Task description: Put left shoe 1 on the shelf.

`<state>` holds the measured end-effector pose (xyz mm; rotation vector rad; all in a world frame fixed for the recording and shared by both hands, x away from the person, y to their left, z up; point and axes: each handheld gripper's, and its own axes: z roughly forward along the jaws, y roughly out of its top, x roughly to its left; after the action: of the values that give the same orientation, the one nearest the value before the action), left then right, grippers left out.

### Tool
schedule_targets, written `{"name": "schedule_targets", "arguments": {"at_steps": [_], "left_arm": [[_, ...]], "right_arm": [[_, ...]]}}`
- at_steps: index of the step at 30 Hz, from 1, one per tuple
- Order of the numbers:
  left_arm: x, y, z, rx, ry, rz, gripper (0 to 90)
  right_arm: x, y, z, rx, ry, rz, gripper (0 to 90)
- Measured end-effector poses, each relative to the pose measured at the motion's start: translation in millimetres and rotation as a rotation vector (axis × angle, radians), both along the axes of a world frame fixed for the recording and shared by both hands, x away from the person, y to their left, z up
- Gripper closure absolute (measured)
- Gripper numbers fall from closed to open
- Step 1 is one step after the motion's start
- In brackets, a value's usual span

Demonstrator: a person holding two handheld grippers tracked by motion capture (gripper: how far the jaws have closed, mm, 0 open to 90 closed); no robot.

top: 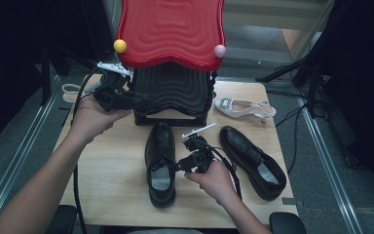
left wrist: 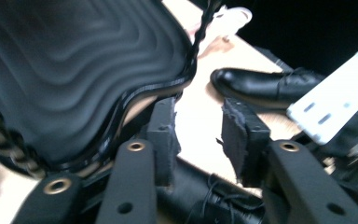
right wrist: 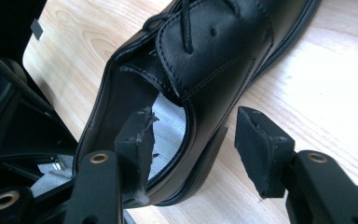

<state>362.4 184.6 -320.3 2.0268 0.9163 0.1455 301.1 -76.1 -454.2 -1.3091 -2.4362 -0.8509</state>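
The right gripper [top: 177,166] straddles the collar wall of the left black shoe [top: 159,163] on the counter [top: 112,170] — jaws parted, pads not pressing, shoe lengthwise away from the person — while the left gripper [top: 136,101], jaws open and empty, hovers at the black rack [top: 171,95].

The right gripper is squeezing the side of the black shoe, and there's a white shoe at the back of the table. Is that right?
Not quite. The right gripper isn't squeezing: its jaws stand open around the black shoe's side, one inside, one outside, as the right gripper view shows. The white shoe is at the back of the table.
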Motion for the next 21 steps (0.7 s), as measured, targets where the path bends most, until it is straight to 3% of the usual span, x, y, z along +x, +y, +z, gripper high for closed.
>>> {"name": "schedule_targets", "arguments": {"at_steps": [14, 18, 21], "left_arm": [[31.1, 2.1, 70.2, -0.019, -0.095, 0.022, 83.7], [40.8, -2.0, 82.6, 0.009, -0.107, 0.038, 84.1], [50.4, -2.0, 86.3, 0.007, -0.111, 0.063, 84.3]], "right_arm": [[3.2, 6.9, -14.2, -0.010, 0.043, -0.005, 49.2], [3.7, 10.7, -16.8, -0.024, 0.055, -0.007, 49.5], [5.6, 14.1, -19.3, -0.045, 0.059, -0.009, 49.7]]}}
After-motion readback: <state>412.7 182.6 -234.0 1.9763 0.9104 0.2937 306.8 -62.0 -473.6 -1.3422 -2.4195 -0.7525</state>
